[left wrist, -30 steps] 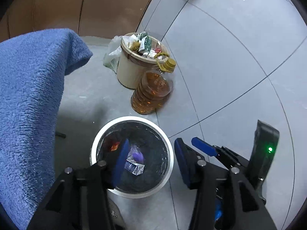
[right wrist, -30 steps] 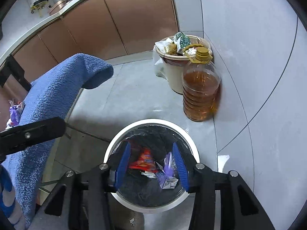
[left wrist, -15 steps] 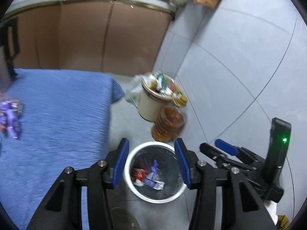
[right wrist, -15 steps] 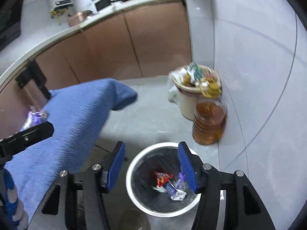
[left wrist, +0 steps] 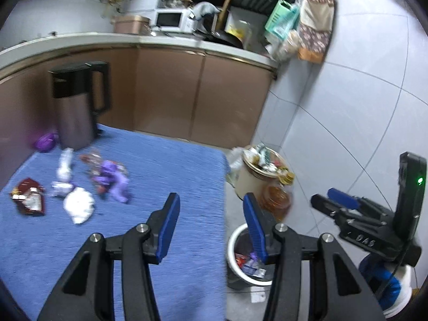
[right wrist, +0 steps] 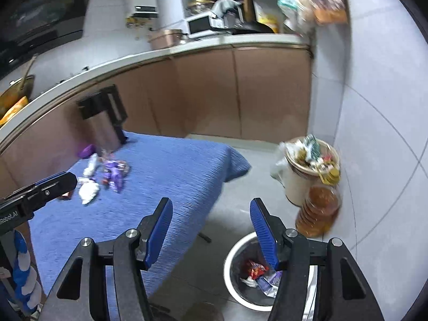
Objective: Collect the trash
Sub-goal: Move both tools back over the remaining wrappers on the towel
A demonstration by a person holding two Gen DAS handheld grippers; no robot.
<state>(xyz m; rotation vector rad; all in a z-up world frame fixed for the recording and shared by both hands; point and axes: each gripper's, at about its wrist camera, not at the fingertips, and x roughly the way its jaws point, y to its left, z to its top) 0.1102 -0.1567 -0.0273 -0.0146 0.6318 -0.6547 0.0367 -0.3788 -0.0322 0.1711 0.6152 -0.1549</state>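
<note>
Loose trash lies on the blue cloth table [left wrist: 165, 165]: purple wrappers [left wrist: 111, 176], a crumpled white tissue [left wrist: 79, 204], a red packet [left wrist: 28, 196] and a white wrapper [left wrist: 64, 163]. The same pile shows in the right wrist view [right wrist: 107, 175]. A white-rimmed bin [left wrist: 235, 243] on the floor right of the table holds wrappers; it also shows in the right wrist view [right wrist: 232, 270]. My left gripper [left wrist: 211, 223] is open and empty above the table's right edge. My right gripper [right wrist: 211, 230] is open and empty, above the gap between table and bin.
A dark thermos jug [left wrist: 77, 104] stands at the table's back left. A cream pot full of rubbish [left wrist: 254, 176] and an oil bottle [left wrist: 276, 200] stand on the floor by the tiled wall. Brown cabinets [left wrist: 187, 96] run behind.
Both grippers have risen from just over the bin and tilted up and left, so the tabletop and its trash have come into view. Both stay open and empty.
</note>
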